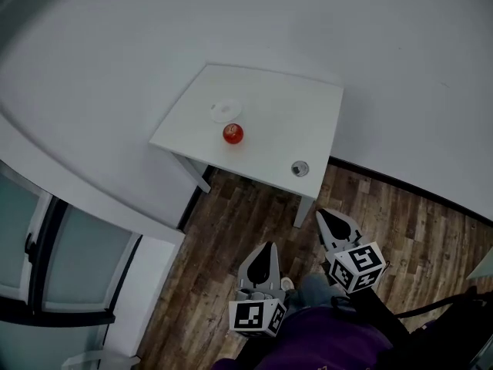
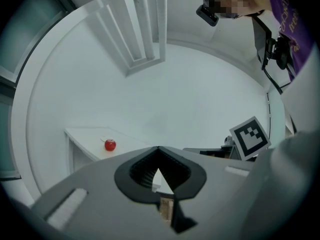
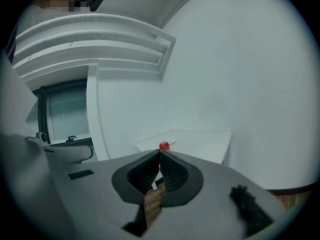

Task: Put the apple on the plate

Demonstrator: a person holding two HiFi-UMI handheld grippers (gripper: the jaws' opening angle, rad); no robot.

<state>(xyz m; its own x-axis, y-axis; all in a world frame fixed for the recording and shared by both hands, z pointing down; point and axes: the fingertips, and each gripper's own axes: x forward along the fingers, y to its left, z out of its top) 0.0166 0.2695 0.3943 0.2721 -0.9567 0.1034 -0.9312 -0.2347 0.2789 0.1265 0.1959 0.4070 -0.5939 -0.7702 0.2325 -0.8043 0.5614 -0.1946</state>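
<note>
Found apple (image 1: 233, 134) on white bench (image 1: 293, 106), just beside plate (image 1: 224, 111) on near side, not on it. Held left gripper (image 1: 265, 247) and right gripper (image 1: 323, 216) over wood floor (image 1: 231, 230), well short of bench, with fingers of both pressed together, gripping nothing. Sighted apple almost dead ahead of right fingers, off to left of left fingers. Judged right gripper better aimed; round fruit, no long axis to match

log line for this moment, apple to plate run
stage: pre-grasp | apple: on table beside plate, not on it | left claw: shut, empty, short of table | right claw: shut, empty, short of table
</note>
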